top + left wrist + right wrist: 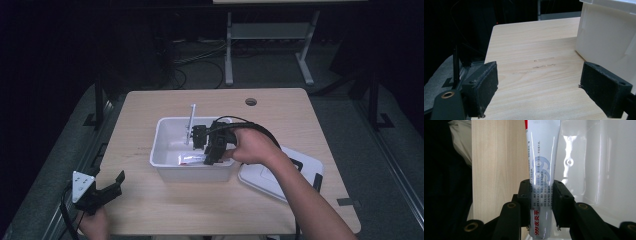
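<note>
Bin (167,129), white, sits mid-table (150,210) in high view; it's the landmark. Right gripper (209,159) reaches down inside bin near its front wall, clamped on a white tube (192,159) lying w/ its length along that wall. A thin white stick (190,124) leans up at bin's back. White lid (265,176) lies flat just right of bin. Left gripper (116,183) rests well left of and in front of bin, near table's corner.

Left gripper view: jaws wide apart, nothing between, bare wood below; bin wall (604,45) just beyond right-hand jaw.

Right gripper view: jaws squeezed onto tube (542,165), printed text + red lettering, bin's white inside (596,165) behind.
</note>
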### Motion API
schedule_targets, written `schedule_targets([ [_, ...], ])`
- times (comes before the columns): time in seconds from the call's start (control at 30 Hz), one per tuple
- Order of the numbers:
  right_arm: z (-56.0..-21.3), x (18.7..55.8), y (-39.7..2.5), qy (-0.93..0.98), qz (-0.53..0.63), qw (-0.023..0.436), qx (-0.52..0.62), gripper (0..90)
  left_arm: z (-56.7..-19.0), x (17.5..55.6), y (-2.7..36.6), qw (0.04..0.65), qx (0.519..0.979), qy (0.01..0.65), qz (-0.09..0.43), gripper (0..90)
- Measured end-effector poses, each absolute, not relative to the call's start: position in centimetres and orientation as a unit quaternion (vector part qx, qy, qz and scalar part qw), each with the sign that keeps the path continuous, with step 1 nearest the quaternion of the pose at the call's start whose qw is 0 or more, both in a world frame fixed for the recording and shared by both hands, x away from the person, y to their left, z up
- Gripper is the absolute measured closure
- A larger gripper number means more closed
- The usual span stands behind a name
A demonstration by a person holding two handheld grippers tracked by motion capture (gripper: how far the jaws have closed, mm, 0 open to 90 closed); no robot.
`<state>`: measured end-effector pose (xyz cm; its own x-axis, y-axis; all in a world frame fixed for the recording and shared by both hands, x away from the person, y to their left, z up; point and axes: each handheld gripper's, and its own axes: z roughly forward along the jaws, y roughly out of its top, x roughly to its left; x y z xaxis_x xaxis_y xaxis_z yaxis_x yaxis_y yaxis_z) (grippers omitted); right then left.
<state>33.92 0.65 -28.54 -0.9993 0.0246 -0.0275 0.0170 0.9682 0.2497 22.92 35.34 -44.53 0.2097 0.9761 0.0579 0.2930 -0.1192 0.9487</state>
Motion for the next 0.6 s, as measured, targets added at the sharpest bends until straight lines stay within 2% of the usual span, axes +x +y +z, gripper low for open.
schedule_targets([
  [0.6,-29.6,35.7,0.8,0.992,0.120,0.006,0.024,70.1,-44.5,22.9,35.5,0.443,0.638,0.497,0.386,13.8],
])
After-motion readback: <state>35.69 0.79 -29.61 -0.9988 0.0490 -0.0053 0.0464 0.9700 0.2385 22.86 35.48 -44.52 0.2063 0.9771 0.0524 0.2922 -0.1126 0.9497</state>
